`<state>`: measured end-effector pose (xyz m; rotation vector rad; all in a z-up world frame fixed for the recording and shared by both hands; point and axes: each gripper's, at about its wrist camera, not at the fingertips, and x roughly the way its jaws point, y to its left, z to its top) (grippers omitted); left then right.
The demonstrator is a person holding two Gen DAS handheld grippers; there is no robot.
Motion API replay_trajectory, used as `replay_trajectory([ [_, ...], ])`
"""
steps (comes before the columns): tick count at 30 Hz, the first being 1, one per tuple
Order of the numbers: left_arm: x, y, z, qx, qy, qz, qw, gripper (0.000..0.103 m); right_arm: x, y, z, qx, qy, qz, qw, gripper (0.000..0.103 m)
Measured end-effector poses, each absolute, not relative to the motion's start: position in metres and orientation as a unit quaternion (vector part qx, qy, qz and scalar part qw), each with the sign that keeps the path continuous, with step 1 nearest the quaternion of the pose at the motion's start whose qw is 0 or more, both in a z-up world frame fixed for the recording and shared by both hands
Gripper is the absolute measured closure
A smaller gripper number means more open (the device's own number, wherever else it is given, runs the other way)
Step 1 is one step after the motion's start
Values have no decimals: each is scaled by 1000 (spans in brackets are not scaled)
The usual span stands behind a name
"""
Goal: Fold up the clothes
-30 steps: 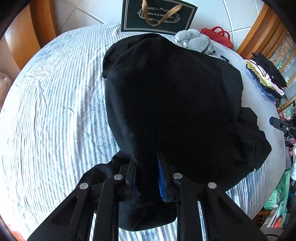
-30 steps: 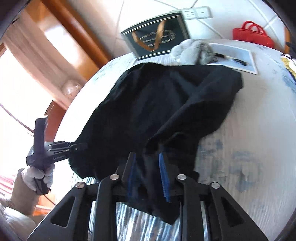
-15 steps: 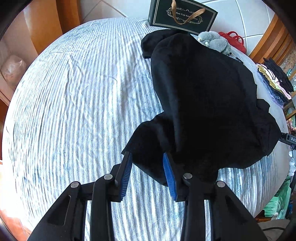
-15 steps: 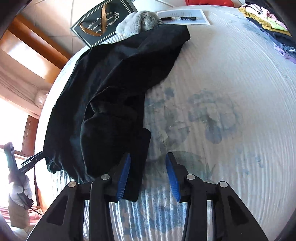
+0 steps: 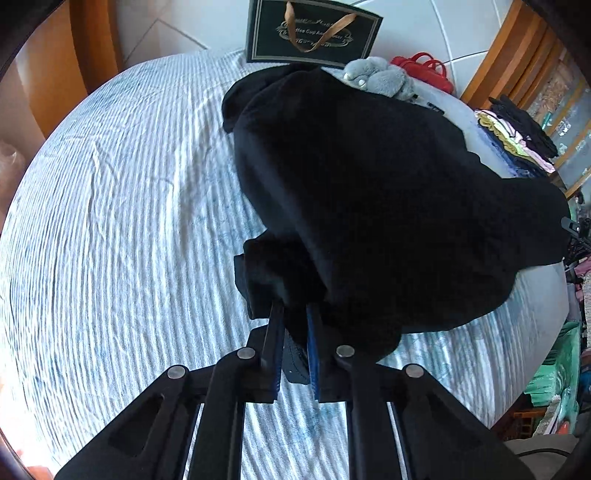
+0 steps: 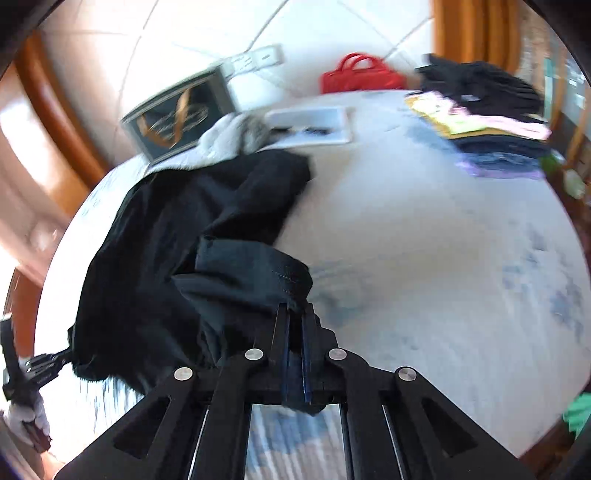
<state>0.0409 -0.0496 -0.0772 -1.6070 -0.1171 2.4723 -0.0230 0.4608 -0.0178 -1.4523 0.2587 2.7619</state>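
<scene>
A black garment (image 5: 369, 192) lies spread over the blue-striped bed (image 5: 110, 221). My left gripper (image 5: 293, 314) is shut on a bunched near edge of the black garment. In the right wrist view the garment (image 6: 177, 236) is lifted at its near hem, and my right gripper (image 6: 295, 314) is shut on that hem. The left gripper (image 6: 55, 363) also shows at the far left of the right wrist view, at the garment's other corner.
A black gift bag (image 5: 314, 33), a grey plush toy (image 5: 376, 75) and a red bag (image 5: 424, 68) sit at the head of the bed. A stack of folded clothes (image 6: 495, 122) lies at the right. A paper with a pen (image 6: 314, 123) lies near the plush.
Both grippers let go half a second ago and stood open. Now both have shut again on the garment's near edge and lifted it. The right view has swung and is blurred.
</scene>
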Motion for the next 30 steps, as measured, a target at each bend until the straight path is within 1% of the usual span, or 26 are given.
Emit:
replay_trajectory([
  [2, 35, -53, -65, -534, -57, 837, 109, 91, -11, 505, -20, -471, 92, 873, 83, 98],
  [3, 31, -56, -59, -530, -69, 837, 116, 84, -6, 525, -25, -479, 103, 865, 109, 98],
  [4, 27, -60, -54, -527, -77, 838, 120, 76, -2, 537, -34, -490, 117, 855, 124, 97],
  [5, 20, -64, -50, -524, -77, 840, 116, 56, 2, 546, -42, -498, 122, 846, 143, 96],
  [6, 17, -69, -46, -520, -74, 843, 113, 45, 6, 551, -49, -504, 131, 840, 150, 95],
  [7, 22, -74, -43, -515, -66, 847, 111, 45, 11, 554, -55, -508, 147, 836, 145, 95],
  [9, 28, -82, -47, -516, -51, 849, 105, 45, 22, 557, -62, -515, 170, 829, 137, 91],
  [12, 55, -86, -66, -534, -43, 839, 91, 45, 33, 545, -74, -529, 151, 827, 115, 86],
  [14, 64, -81, -78, -544, -42, 834, 82, 45, 40, 540, -85, -537, 151, 824, 99, 79],
  [15, 67, -76, -84, -547, -42, 832, 79, 45, 42, 539, -91, -539, 156, 823, 93, 77],
  [18, 83, -69, -95, -547, -59, 832, 70, 45, 44, 541, -106, -545, 173, 817, 80, 73],
  [21, 80, -58, -111, -548, -82, 830, 56, 45, 49, 546, -114, -552, 171, 813, 68, 67],
  [23, 76, -52, -120, -548, -88, 831, 44, 45, 53, 550, -114, -548, 162, 818, 64, 55],
  [24, 75, -50, -123, -546, -93, 831, 38, 45, 54, 553, -114, -547, 159, 819, 63, 54],
  [30, 67, -43, -124, -524, -116, 843, 23, 45, 37, 567, -120, -540, 156, 825, 56, 53],
])
